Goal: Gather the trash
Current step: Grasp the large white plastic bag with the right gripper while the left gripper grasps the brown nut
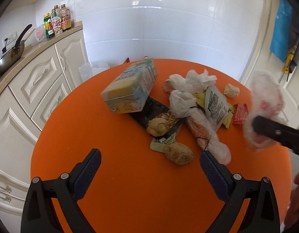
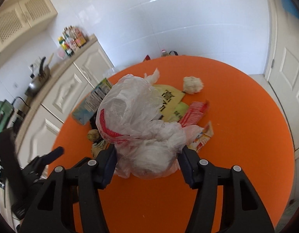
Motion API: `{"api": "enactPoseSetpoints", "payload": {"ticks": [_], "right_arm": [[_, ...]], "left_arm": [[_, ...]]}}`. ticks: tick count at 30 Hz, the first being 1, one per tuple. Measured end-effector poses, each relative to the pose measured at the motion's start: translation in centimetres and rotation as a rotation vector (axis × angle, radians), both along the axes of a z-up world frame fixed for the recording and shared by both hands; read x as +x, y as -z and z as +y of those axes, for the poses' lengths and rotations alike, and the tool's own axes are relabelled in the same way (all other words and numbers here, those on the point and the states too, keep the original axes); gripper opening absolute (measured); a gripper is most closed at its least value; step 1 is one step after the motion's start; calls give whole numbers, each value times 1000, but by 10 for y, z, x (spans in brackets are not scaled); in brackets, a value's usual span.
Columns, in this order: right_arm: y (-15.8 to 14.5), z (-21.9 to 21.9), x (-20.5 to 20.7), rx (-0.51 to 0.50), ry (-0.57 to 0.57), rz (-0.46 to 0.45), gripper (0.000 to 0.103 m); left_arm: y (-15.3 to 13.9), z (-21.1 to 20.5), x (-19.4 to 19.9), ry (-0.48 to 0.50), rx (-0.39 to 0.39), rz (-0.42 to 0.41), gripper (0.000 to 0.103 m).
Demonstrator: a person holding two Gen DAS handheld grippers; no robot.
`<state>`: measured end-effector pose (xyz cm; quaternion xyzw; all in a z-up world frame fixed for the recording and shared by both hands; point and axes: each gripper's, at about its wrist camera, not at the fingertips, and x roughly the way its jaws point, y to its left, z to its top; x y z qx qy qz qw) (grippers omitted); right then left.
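Trash lies on a round orange table [image 1: 130,174]: a milk carton [image 1: 130,89] on its side, a dark wrapper [image 1: 157,112], two brown crumpled lumps [image 1: 178,153], tied white bags [image 1: 182,101], a barcode packet [image 1: 215,103], a red wrapper [image 1: 240,113] and a paper ball [image 1: 231,90]. My left gripper [image 1: 150,160] is open and empty, low over the table's near side. My right gripper [image 2: 148,155] is shut on a translucent plastic bag [image 2: 133,116] with red print, held above the pile; it shows blurred in the left wrist view [image 1: 264,108].
White kitchen cabinets [image 1: 32,89] with a counter stand left of the table, bearing a wok [image 1: 9,56] and sauce bottles [image 1: 58,21]. A clear plastic bin [image 1: 93,69] sits behind the table. A white door [image 2: 285,73] is at the right.
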<state>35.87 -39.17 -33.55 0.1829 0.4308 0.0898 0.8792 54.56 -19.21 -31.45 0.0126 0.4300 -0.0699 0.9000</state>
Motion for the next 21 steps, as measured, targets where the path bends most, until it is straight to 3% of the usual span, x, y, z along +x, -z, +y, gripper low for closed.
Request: {"api": "enactPoseSetpoints", "payload": {"ticks": [3, 5, 7, 8, 10, 11, 16, 21], "right_arm": [[-3, -6, -7, -1, 10, -2, 58], [-4, -9, -9, 2, 11, -1, 58], [-4, -10, -11, 4, 13, -1, 58], [-5, -10, -10, 5, 12, -1, 58], [-7, -10, -12, 7, 9, -6, 58], [-8, -11, -13, 10, 8, -10, 58], [-11, -9, -16, 21, -3, -19, 58], [-16, -14, -24, 29, -5, -32, 58]], "left_arm": [[10, -9, 17, -9, 20, 11, 98], [18, -14, 20, -9, 21, 22, 91], [26, -21, 23, 17, -15, 57, 66], [27, -22, 27, 22, -38, 63, 63], [28, -24, 30, 48, -63, 64, 35], [29, -25, 28, 52, -82, 66, 30], [37, -16, 38, 41, -152, 83, 26], [28, -2, 38, 36, -158, 48, 26]]}}
